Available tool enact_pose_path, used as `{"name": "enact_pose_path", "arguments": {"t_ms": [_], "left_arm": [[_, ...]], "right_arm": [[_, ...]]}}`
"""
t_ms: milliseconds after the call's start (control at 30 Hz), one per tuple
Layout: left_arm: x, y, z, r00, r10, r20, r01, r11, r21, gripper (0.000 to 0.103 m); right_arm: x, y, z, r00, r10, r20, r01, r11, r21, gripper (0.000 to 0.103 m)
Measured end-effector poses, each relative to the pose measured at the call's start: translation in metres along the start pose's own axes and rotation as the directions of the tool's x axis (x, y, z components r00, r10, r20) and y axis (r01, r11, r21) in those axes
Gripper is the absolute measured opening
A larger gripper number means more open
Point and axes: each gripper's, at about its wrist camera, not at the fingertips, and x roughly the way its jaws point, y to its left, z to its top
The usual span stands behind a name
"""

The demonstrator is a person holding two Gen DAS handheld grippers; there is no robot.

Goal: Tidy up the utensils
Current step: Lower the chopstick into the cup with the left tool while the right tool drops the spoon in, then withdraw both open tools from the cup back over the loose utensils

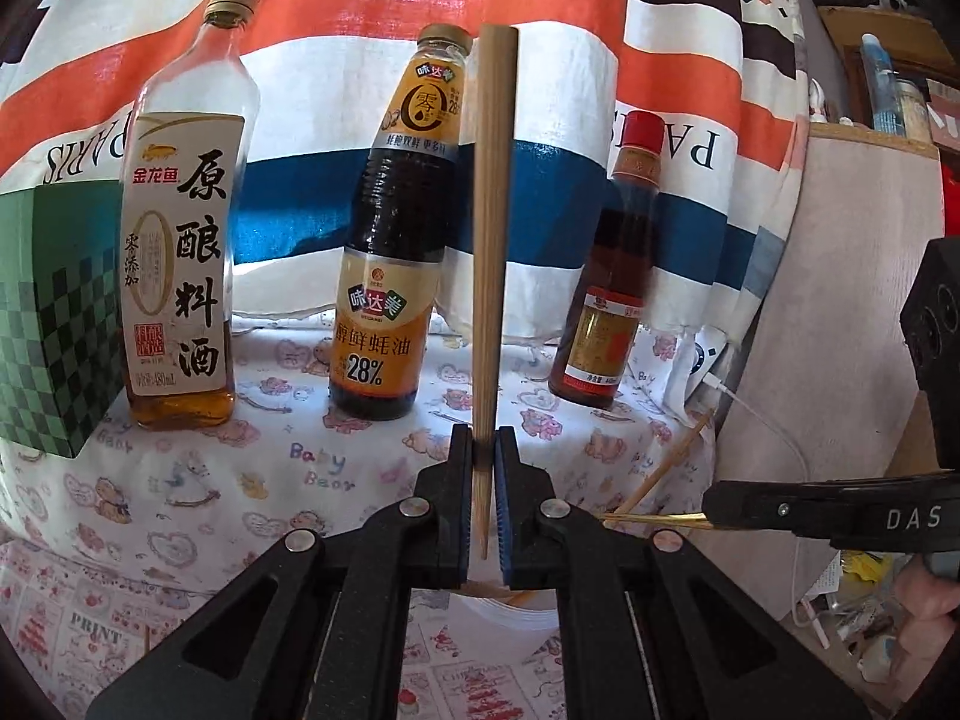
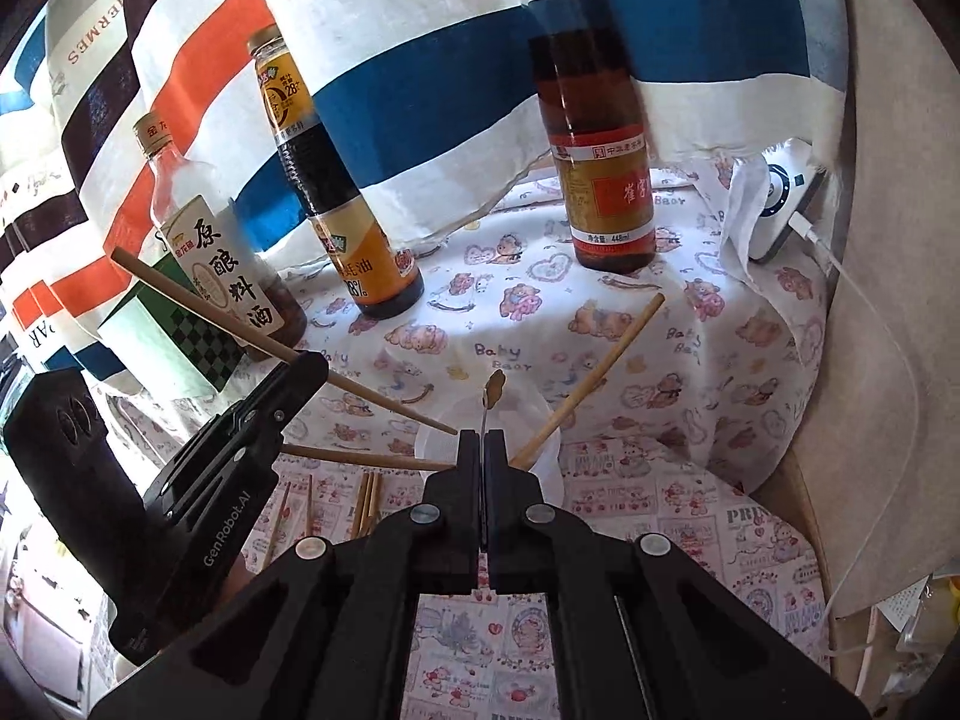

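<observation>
Striped fabric hangs behind a table under a bear-print cloth (image 1: pixel 252 480), three bottles lined up: cooking wine (image 1: pixel 180 252), oyster sauce (image 1: pixel 399 252), and a red-capped bottle (image 1: pixel 606 276). Left gripper (image 1: pixel 483 480) is clamped tight on a wooden chopstick (image 1: pixel 493 228), standing it upright. Right gripper (image 2: pixel 481 468) is pinched on the thin handle of a small metal spoon (image 2: pixel 493 387), held over a white cup (image 2: pixel 540 420) with another chopstick (image 2: pixel 600 372) leaning in it. More chopsticks (image 2: pixel 366 504) lie flat on the cloth beside the cup.
</observation>
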Motion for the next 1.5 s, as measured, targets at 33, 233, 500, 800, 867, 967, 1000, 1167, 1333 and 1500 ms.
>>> {"name": "enact_pose_path", "arguments": {"t_ms": [33, 233, 500, 800, 867, 967, 1000, 1167, 1333, 1500], "left_arm": [[0.000, 0.000, 0.000, 1.000, -0.002, -0.001, 0.002, 1.000, -0.002, 0.006], [-0.001, -0.006, -0.002, 1.000, 0.011, 0.015, -0.011, 1.000, 0.000, 0.006], [-0.002, -0.010, 0.002, 0.999, 0.018, 0.045, -0.020, 0.999, 0.042, 0.014], [-0.058, 0.004, 0.021, 0.993, 0.076, 0.090, -0.088, 0.988, 0.128, 0.046], [-0.080, 0.016, 0.028, 0.989, 0.096, 0.109, -0.110, 0.986, 0.126, 0.055], [-0.117, 0.030, 0.032, 0.978, 0.148, 0.150, -0.167, 0.978, 0.128, 0.066], [-0.130, 0.034, 0.032, 0.970, 0.183, 0.163, -0.205, 0.971, 0.127, 0.069], [-0.185, 0.040, 0.025, 0.951, 0.239, 0.199, -0.270, 0.952, 0.147, 0.081], [-0.230, 0.043, 0.016, 0.925, 0.264, 0.273, -0.314, 0.936, 0.160, 0.101], [-0.246, 0.050, 0.005, 0.932, 0.256, 0.255, -0.300, 0.942, 0.149, 0.101]], "right_arm": [[0.003, 0.000, 0.000, 1.000, -0.002, -0.008, 0.002, 1.000, 0.002, 0.002], [0.022, -0.002, -0.003, 1.000, -0.016, -0.001, 0.016, 1.000, -0.003, 0.002], [0.025, 0.015, -0.007, 0.993, -0.024, 0.115, 0.036, 0.994, -0.103, 0.002], [-0.009, 0.020, -0.003, 0.970, -0.017, 0.242, 0.039, 0.995, -0.088, 0.021], [-0.018, 0.026, -0.004, 0.962, -0.002, 0.273, 0.027, 0.996, -0.089, 0.023], [-0.029, 0.045, -0.012, 0.945, 0.029, 0.326, 0.012, 0.992, -0.122, 0.029], [-0.031, 0.053, -0.017, 0.937, 0.037, 0.347, 0.016, 0.989, -0.147, 0.030], [-0.045, 0.090, -0.036, 0.926, 0.042, 0.375, 0.015, 0.989, -0.147, 0.035], [-0.067, 0.113, -0.063, 0.930, 0.099, 0.355, -0.054, 0.990, -0.133, 0.046], [-0.079, 0.125, -0.090, 0.938, 0.075, 0.339, -0.028, 0.990, -0.140, 0.046]]}}
